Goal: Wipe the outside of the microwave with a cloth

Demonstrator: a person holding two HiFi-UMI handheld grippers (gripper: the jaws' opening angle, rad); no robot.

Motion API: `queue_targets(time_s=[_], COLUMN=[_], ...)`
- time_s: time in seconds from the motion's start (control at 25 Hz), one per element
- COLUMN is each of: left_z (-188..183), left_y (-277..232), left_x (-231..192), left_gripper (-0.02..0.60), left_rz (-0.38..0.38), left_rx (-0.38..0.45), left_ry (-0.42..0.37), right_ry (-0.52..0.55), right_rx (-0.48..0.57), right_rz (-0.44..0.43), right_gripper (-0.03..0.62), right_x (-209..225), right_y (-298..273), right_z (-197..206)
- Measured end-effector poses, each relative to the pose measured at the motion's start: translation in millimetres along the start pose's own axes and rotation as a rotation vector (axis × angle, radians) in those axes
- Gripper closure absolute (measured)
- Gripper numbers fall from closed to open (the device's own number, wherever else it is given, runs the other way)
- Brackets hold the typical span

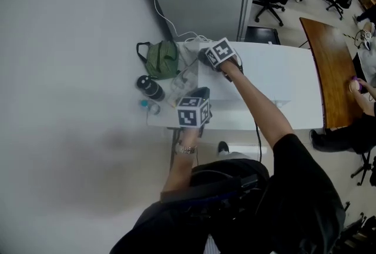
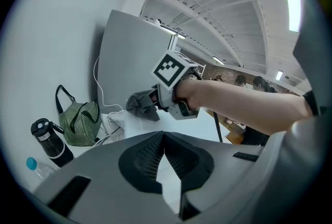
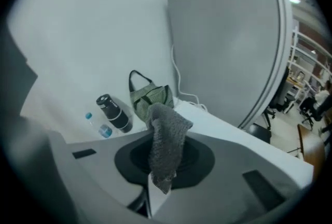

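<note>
The cloth (image 3: 167, 141) is clamped in the right gripper (image 1: 207, 59) at the microwave top's (image 1: 267, 79) far-left corner. The left gripper (image 2: 163, 137) is closed on nothing and held nearer, at the near-left edge.

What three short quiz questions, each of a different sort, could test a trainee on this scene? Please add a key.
1. True or false: the left claw holds the grey woven cloth.
2. Which thing stands beside the green striped fabric bag? A) a black cylindrical flask B) a red ceramic mug C) a yellow sponge
3. Fill in: the jaws of the left claw are ____ (apart / together).
Key: 1 false, the right claw holds it; 2 A; 3 together.
</note>
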State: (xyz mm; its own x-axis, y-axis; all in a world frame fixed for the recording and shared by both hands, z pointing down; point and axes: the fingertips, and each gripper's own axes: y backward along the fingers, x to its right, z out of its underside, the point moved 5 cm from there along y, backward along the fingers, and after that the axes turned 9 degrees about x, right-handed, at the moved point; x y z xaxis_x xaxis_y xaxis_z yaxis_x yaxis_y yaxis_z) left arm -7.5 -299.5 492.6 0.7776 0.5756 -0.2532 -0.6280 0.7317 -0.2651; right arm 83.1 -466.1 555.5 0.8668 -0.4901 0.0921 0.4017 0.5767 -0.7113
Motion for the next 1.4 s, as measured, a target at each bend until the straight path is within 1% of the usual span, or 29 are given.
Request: queue_targets(time_s=[0.04,0.12,0.2,0.28,0.36,0.44,0.68,0.8,0.88,0.96,1.08,1.12,1.16,1.2,1.24,1.32,1.36,1.4], left_z=[0.2,1.1,2.8,5.1,7.2,9.2,18.6,22.4,23.3,23.8,25.3,25.9,26.0,25.3,24.7,25.5,26.0,26.3], left_y=[2.9,7.5,9.6,9.0,6.0,1.8,-14.0,-19.6,-21.6,-22.4,-19.6,-17.9,-16.2,-14.7,-13.5,-11.2,-9.4,-7.0], left_x=[-1.3,-4.1,-8.6,-13.4,-15.6,-12.3,14.3,25.4,28.5,29.9,31.6,31.7,31.7,31.7,31.2,28.7,27.4,26.0], left_gripper=[0.58,0.58,0.58,0.58,0.58,0.58,0.58,0.58,0.58,0.58,0.58,0.58,0.58,0.58,0.58,0.58,0.58,0.58], left_rz=[-0.009,-0.02,-0.027,-0.036,-0.038,-0.023,0.034,0.062,0.073,0.078,0.079,0.078,0.076,0.074,0.072,0.063,0.059,0.053], left_rx=[0.001,0.005,0.003,-0.009,-0.021,-0.026,-0.078,-0.095,-0.098,-0.097,-0.098,-0.1,-0.101,-0.101,-0.101,-0.1,-0.098,-0.095], left_ry=[0.003,0.009,0.014,0.014,0.012,0.01,-0.006,-0.017,-0.021,-0.024,-0.026,-0.026,-0.027,-0.03,-0.032,-0.033,-0.033,-0.033], right_ry=[0.015,0.03,0.019,0.004,0.011,-0.012,-0.192,-0.254,-0.275,-0.295,-0.304,-0.287,-0.261,-0.228,-0.186,-0.076,-0.032,-0.007], right_rx=[-0.025,-0.054,-0.053,-0.046,-0.055,-0.057,-0.027,-0.037,-0.044,-0.051,-0.078,-0.075,-0.057,-0.025,0.022,0.146,0.183,0.182], right_rz=[-0.018,-0.025,-0.014,0.017,0.079,0.142,0.332,0.437,0.503,0.549,0.594,0.587,0.559,0.512,0.45,0.288,0.202,0.124], right_gripper=[0.557,0.557,0.56,0.559,0.559,0.559,0.559,0.559,0.559,0.559,0.559,0.559,0.559,0.559,0.559,0.559,0.559,0.559], right_x=[-13.9,-25.9,-20.6,-3.3,23.6,57.6,174.1,217.5,237.0,249.2,246.1,235.9,220.2,199.0,172.3,106.0,70.8,38.1], right_y=[-10.0,-22.6,-26.1,-19.4,-6.5,10.5,91.3,133.7,154.6,167.1,174.2,171.1,164.5,154.9,143.2,116.1,102.0,88.1], right_z=[2.9,13.1,24.6,32.1,40.6,55.7,120.5,154.8,172.6,185.3,187.6,179.9,167.1,149.5,127.2,74.5,54.3,43.3])
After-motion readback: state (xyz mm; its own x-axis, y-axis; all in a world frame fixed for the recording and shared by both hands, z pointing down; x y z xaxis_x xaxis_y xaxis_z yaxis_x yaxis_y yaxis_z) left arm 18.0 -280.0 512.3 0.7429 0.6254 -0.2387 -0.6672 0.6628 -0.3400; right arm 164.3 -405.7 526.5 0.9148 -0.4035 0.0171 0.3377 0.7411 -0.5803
